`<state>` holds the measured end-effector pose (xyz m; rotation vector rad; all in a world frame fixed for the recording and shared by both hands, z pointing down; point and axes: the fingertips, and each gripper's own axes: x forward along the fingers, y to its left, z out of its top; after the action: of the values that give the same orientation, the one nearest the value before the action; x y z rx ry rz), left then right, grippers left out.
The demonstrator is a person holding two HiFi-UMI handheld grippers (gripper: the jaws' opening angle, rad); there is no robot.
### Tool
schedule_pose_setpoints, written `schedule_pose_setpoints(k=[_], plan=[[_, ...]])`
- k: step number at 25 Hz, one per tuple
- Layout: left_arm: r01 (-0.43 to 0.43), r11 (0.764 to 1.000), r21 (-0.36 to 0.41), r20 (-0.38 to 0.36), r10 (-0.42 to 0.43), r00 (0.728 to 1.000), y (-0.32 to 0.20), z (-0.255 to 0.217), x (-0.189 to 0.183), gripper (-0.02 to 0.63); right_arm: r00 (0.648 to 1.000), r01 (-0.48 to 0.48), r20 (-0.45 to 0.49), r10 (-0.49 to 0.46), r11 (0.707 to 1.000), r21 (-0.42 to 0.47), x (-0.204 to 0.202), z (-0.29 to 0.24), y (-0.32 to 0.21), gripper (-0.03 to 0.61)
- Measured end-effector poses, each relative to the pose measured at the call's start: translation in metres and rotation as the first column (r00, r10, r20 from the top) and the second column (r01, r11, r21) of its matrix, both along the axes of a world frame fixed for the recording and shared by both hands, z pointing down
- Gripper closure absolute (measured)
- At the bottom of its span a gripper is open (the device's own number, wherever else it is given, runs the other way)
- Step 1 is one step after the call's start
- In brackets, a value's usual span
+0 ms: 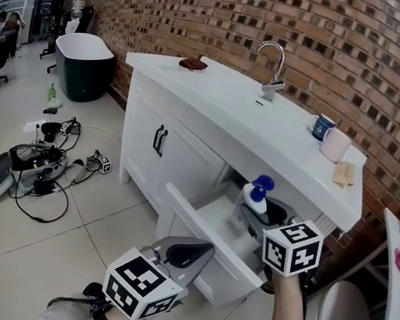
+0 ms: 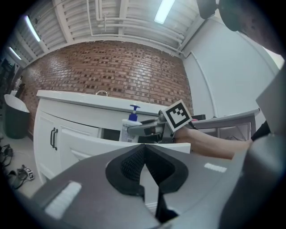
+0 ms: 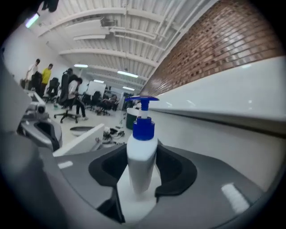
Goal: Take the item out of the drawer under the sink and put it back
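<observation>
- Pinching the pump bottle (image 3: 141, 152) at mid-body with the right hand-held gripper (image 3: 142, 167), one pad on each flank. Held upright, blue pump on top.
- Cannot tell whether the base rests on the drawer floor or hangs just clear of it, nor whether this is the lift out or the return.
- Best handled with an even squeeze and a level wrist, so that the smooth rounded body neither slides down through the pads nor tips forward.
- Directly beneath that grip: the open drawer (image 1: 234, 275) under the sink, its white inside bare where it shows.
- For a return, lower straight down, seat the base flat, and spread the pads only once it bears.
- Left of and lower than that grip: left hand-held gripper (image 2: 144, 166), pressed together on nothing, just in front of the drawer's front panel.
- Worth bracing the panel with that closed tip if the drawer looks likely to roll.
- Above and just beyond the grip: the overhanging edge of the counter (image 1: 218, 94). Mind the pump head against it on any rise.
- Farther off on top: faucet (image 1: 274, 69) and two cups (image 1: 334, 144), well apart from both tools and no part of this step.
</observation>
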<state>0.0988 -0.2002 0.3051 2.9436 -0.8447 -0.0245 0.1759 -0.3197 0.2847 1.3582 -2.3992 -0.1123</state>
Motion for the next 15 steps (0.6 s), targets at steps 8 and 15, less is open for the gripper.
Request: schedule_pose_setpoints(k=[8, 15], plan=[[-0.006, 1.0, -0.011, 0.008, 0.006, 1.0, 0.002, 0.003, 0.001, 0.595, 0.995, -0.022, -0.102, 0.005, 0.986, -0.166, -0.005, 0.045, -0.009, 0.373], [-0.012, 1.0, -0.025, 0.035, 0.013, 0.999, 0.003, 0.011, 0.001, 0.595, 0.999, -0.05, -0.005, 0.05, 0.999, -0.012, 0.011, -0.011, 0.008, 0.387]])
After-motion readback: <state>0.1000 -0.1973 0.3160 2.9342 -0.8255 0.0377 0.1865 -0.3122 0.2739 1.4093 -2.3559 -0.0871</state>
